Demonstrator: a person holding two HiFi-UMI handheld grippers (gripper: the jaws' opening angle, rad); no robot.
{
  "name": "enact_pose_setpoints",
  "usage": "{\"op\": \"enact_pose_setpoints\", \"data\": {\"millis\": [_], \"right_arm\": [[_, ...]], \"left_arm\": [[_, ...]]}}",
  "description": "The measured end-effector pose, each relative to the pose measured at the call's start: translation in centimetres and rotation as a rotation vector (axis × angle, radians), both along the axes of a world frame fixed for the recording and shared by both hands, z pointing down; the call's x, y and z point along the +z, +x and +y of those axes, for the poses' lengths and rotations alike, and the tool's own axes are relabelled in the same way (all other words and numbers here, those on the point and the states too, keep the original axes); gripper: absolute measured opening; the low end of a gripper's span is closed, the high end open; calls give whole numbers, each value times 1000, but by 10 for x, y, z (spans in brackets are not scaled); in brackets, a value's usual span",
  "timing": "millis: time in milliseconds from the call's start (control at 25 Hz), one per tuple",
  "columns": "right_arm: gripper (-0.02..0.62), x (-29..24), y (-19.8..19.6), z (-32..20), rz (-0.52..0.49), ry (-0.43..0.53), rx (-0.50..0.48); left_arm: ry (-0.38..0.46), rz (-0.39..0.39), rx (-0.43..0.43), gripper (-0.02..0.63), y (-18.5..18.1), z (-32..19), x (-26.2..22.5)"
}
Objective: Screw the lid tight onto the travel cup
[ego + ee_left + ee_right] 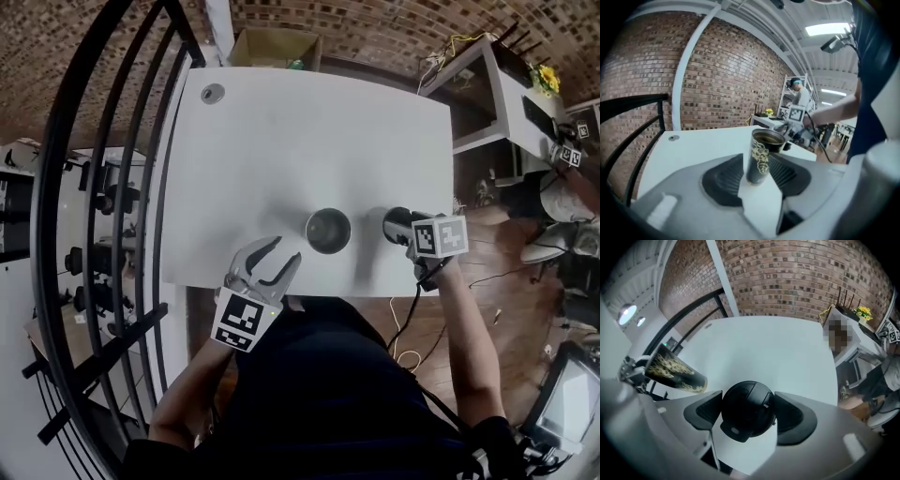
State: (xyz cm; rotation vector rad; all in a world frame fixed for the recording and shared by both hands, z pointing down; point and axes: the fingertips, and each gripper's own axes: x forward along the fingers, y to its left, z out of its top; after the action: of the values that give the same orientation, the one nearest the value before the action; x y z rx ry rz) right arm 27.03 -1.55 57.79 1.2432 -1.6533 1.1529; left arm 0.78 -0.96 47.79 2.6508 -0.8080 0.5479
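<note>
Right gripper view: right gripper (749, 405) clenched on the black lid (745, 416), evidently ready for fitting; head view hides this grip behind the marker cube. Travel cup (327, 231) stands uncapped at frame centre on the table (309, 131). Left gripper (281, 255), lower left, jaws apart, nothing grasped, presumably placed to steady the cup.

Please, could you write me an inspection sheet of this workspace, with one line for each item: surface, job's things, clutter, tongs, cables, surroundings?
surface: white table, plain top.
job's things: travel cup upright near the front edge, open, no lid on it; black lid held to the cup's right.
clutter: nothing seen, only a round grey plug set in the far left corner.
tongs: left tongs open and empty, short of the cup; right tongs shut on the lid.
cables: a black cable hangs from the right tongs.
surroundings: black railing at left, brick wall behind, white shelf unit at right.
</note>
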Motion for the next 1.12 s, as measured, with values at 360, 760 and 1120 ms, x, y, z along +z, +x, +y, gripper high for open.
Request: {"op": "enact_pose_setpoints", "data": {"millis": [360, 760, 1120], "right_arm": [[353, -176, -121, -34, -113, 318, -413], [353, -145, -209, -24, 6, 169, -872], [354, -139, -226, -18, 122, 201, -1036]], "left_arm": [[161, -115, 277, 334, 36, 0, 25], [206, -150, 561, 403, 73, -7, 45], [237, -141, 580, 393, 88, -8, 43]]}}
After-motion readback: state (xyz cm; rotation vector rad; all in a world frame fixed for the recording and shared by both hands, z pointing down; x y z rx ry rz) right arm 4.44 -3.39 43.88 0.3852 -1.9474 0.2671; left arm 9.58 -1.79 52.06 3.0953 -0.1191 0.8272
